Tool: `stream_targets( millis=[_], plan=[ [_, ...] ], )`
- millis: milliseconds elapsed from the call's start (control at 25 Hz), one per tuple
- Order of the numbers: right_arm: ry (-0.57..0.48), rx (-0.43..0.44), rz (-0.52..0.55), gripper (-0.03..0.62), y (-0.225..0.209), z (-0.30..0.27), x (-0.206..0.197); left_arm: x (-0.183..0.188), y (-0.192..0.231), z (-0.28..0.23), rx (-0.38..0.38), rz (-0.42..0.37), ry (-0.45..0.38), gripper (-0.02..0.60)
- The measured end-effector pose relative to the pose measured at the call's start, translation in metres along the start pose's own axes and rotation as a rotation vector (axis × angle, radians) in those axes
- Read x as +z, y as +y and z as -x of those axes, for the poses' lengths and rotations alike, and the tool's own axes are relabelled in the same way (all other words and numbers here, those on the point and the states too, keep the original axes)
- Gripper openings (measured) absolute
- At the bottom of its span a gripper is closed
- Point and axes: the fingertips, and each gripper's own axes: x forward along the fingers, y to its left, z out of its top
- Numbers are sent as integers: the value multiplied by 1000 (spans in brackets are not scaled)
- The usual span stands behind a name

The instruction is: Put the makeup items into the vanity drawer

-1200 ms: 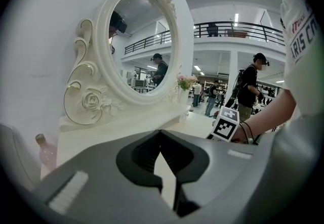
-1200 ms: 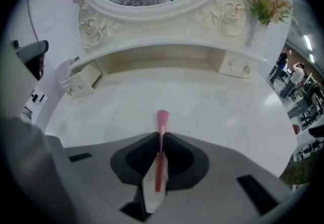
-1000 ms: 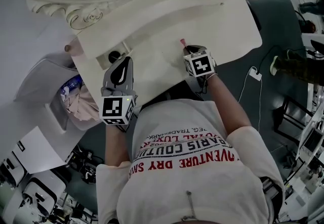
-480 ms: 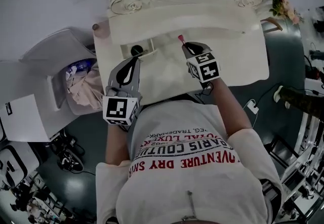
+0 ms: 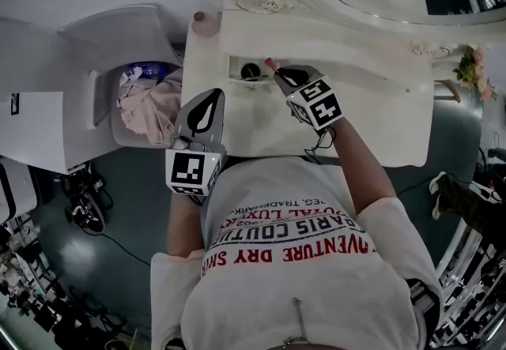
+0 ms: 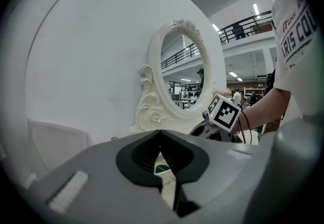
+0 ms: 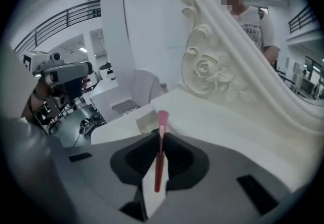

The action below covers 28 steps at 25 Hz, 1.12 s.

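A: How much of the slim pink makeup brush (image 5: pixel 269 63) is seen from the head view?
B: Only its tip, ahead of the right gripper's (image 5: pixel 278 77) jaws; the rest is hidden between them.
A: The dark round object (image 5: pixel 251 71) just left of those jaws?
B: Too small to be identified, like the greenish patch (image 6: pixel 161 169) behind the left gripper's (image 6: pixel 161 132) jaws.

Dark floor (image 5: pixel 134 206), plain white wall (image 6: pixel 76 56), white bin (image 5: pixel 101 95) of crumpled cloth (image 5: pixel 150 107) alongside

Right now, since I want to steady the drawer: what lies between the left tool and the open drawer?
Nothing: in the head view, only bare white vanity top separates the left tool from the open drawer.
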Motion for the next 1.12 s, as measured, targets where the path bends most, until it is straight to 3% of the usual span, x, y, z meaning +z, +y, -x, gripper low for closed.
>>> stream_targets(
  millis=[320, 560, 760, 840, 1120],
  plan=[
    [56, 115, 127, 51, 28, -48, 17, -16, 26, 27, 96, 1, 24, 11],
    [84, 113, 182, 52, 33, -72, 23, -27, 40, 40, 153, 33, 44, 11],
    [90, 105, 177, 52, 30, -85, 21, -37, 45, 45, 185, 44, 56, 11],
    [71, 123, 161, 93, 31, -85, 22, -39, 45, 45, 190, 44, 54, 11],
    [8, 89, 118, 120, 23, -60, 32, -25, 42, 41, 167, 28, 38, 11]
  ],
)
